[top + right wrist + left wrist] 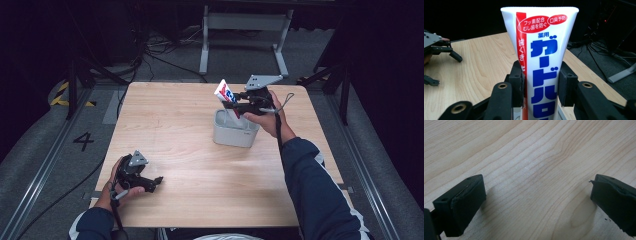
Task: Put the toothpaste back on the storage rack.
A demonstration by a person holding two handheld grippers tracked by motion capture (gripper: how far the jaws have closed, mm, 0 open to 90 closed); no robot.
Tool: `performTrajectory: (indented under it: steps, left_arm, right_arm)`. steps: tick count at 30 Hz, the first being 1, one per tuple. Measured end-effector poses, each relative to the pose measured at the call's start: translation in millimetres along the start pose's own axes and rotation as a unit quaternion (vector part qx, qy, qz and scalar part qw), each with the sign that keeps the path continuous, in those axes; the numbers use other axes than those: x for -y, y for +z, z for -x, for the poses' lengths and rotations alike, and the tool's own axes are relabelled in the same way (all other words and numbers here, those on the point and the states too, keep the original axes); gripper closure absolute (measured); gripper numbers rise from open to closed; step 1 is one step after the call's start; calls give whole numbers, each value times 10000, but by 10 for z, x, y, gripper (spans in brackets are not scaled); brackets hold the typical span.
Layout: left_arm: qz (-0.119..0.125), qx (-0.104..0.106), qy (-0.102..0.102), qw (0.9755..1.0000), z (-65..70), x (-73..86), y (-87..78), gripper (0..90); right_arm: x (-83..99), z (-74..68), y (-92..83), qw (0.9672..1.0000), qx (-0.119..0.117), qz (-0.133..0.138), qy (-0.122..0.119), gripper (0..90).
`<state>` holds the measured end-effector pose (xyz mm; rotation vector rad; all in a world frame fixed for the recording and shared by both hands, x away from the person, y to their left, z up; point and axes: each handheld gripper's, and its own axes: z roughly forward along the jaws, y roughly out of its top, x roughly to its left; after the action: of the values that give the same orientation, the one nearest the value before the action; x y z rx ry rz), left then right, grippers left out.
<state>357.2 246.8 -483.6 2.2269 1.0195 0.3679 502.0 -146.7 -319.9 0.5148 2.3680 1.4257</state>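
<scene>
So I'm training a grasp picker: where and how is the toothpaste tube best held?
Grip the toothpaste tube across its flat midsection, coming from the side as the right gripper does: it stands tilted in the grey bin, and its flat faces suit both jaws.

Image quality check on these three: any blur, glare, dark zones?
High view: table evenly lit, surroundings near black, overall soft. Left gripper view: wood grain sharp, fingers slightly soft, faint shadows beside them. Right gripper view: toothpaste tube print crisp with no glare; near fingers a little soft, background dark.
</scene>
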Motion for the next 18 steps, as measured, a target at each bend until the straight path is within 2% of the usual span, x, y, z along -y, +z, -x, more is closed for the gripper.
performTrajectory:
  steps: [9, 18]
  left_arm:
    - [-1, -2, 3, 10000, 0, 0, 0, 3]
    - [-2, 0, 3, 10000, 0, 0, -1, 3]
  right_arm:
    - [65, 45, 57, 9998, 83, -153, -53, 633]
    - [131, 61, 71, 9998, 55, -167, -14, 631]
